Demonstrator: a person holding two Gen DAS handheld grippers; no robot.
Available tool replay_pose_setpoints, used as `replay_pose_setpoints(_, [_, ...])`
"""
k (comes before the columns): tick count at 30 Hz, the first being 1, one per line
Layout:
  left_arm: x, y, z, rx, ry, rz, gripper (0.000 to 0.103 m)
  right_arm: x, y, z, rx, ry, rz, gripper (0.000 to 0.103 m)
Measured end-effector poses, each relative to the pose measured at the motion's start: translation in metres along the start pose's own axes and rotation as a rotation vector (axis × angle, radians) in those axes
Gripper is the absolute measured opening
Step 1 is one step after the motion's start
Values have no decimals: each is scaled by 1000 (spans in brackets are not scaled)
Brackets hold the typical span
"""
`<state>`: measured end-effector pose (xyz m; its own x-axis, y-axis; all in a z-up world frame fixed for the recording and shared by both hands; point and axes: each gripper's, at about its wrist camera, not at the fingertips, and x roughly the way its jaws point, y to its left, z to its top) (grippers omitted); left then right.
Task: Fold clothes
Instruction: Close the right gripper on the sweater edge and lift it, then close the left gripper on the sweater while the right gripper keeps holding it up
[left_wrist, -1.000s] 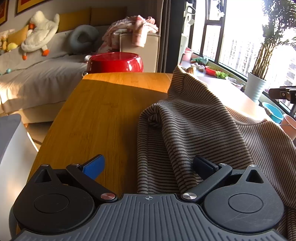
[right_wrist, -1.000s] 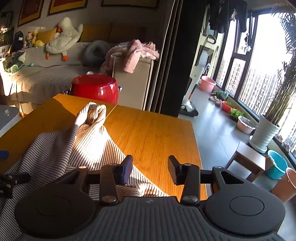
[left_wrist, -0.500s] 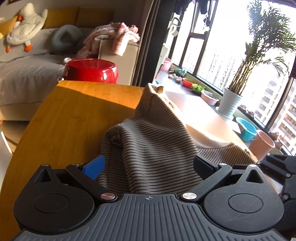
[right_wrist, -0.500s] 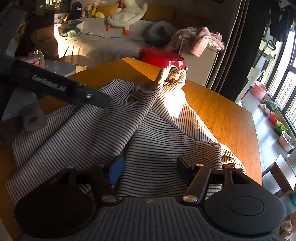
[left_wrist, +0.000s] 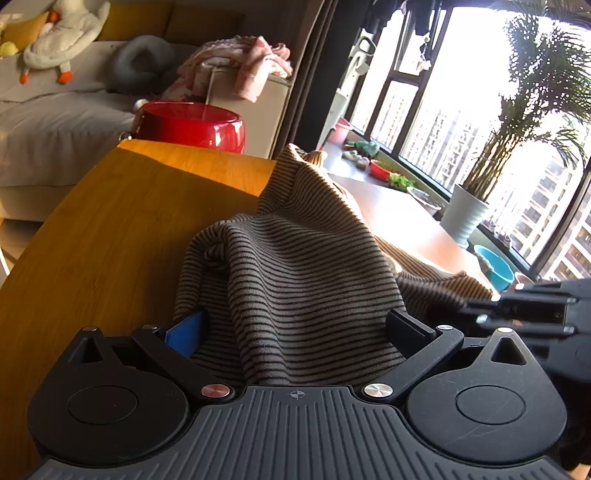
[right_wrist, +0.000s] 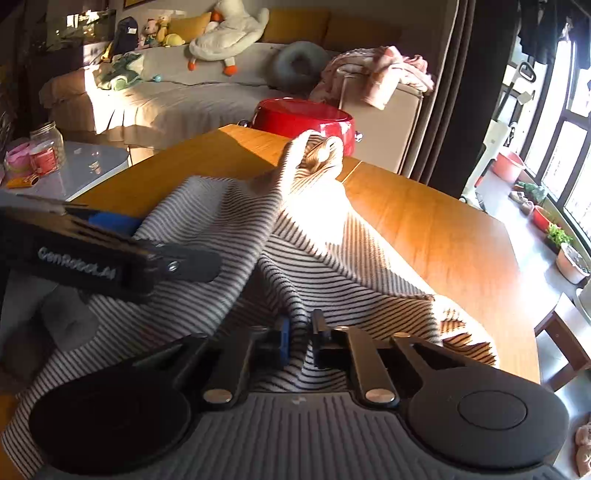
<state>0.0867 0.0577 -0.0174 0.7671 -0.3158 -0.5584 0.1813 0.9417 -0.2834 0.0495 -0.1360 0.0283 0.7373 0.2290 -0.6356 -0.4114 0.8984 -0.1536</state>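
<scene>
The right tool is pinched narrow on a ridge of the striped garment, the left tool straddles it wide, and the cloth runs away from both across the counter.

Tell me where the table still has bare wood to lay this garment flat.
Bare wood lies left of the striped garment toward the red pot, and on the table right of it, window side. The near edge is crowded by cloth and both grippers.
</scene>
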Motion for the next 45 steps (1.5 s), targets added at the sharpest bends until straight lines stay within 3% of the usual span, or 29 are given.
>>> replay_pose_setpoints(7, [-2, 0, -1, 8, 9, 5, 103, -13, -50, 33, 36, -121, -248, 5])
replay_pose_setpoints(12, [0, 1, -1, 9, 24, 1, 103, 4, -62, 28, 60, -82, -287, 5])
replay_pose_setpoints(17, [1, 5, 3, 11, 53, -17, 103, 24, -68, 18, 24, -54, -381, 5])
replay_pose_setpoints(19, [1, 3, 3, 34, 66, -14, 103, 28, -78, 18, 22, -55, -456, 5])
replay_pose_setpoints(22, [1, -1, 2, 58, 70, 0, 103, 23, -99, 19, 78, -79, -506, 5])
replay_pose_setpoints(25, [1, -4, 2, 58, 65, 17, 101, 7, -104, 17, 156, -107, -403, 6])
replay_pose_setpoints(29, [1, -3, 6, 50, 57, -7, 50, -1, -83, 7, 136, -119, -265, 14])
replay_pose_setpoints(31, [-1, -3, 9, 52, 52, -27, 31, 2, -71, 1, 128, -114, -221, 15])
replay_pose_setpoints(34, [-12, -4, 23, 79, -12, 7, 13, 6, -60, -8, 134, -112, -161, 24])
replay_pose_setpoints(36, [-21, 0, 38, 82, -72, 42, 13, 6, -56, -11, 126, -112, -148, 37])
replay_pose_setpoints(40, [-35, 24, 73, 27, -170, 121, 13, 3, -53, -17, 120, -113, -128, 48])
replay_pose_setpoints(45, [-23, 54, 88, -23, -138, 173, 13, 1, -53, -17, 120, -111, -131, 58])
